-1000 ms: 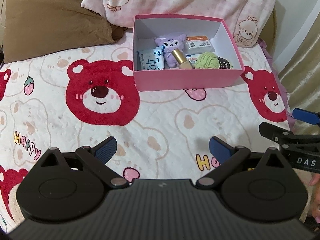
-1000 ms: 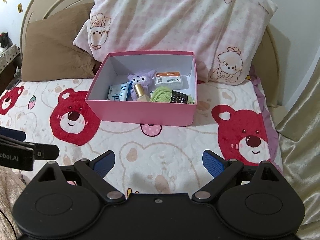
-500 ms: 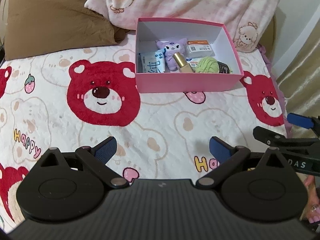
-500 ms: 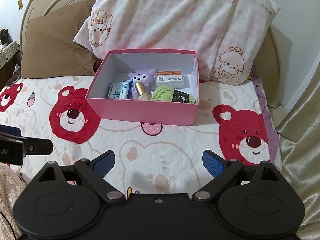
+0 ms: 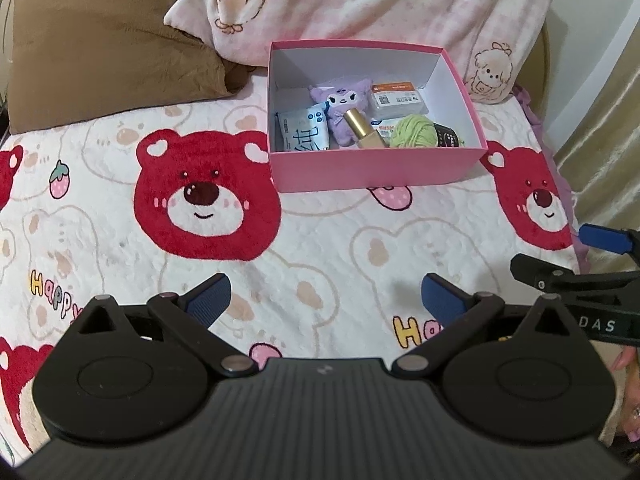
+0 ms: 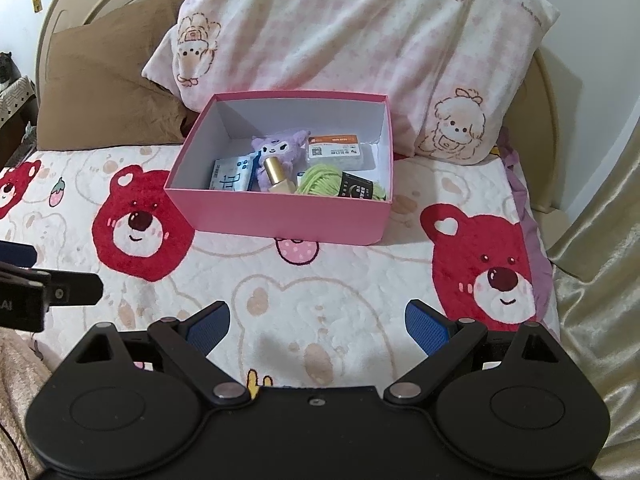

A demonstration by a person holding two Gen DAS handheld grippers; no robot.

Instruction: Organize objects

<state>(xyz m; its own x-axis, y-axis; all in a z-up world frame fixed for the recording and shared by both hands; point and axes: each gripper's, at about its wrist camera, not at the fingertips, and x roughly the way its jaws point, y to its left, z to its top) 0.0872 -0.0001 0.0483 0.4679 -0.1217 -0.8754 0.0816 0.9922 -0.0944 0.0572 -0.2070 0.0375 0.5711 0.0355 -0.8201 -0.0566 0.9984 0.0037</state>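
A pink box sits on the bed ahead of both grippers. Inside lie a purple plush, a gold-capped bottle, a green yarn ball, a blue-white tissue pack and a clear case with an orange label. My left gripper is open and empty above the quilt. My right gripper is open and empty too, well short of the box.
The quilt has red bear prints. A brown pillow and a pink checked pillow lean at the headboard behind the box. A beige curtain hangs at the bed's right edge. The right gripper shows in the left view.
Both grippers have drifted slightly back and up from the box; the view shifted a little. Both stay open and empty. The box contents have not moved.
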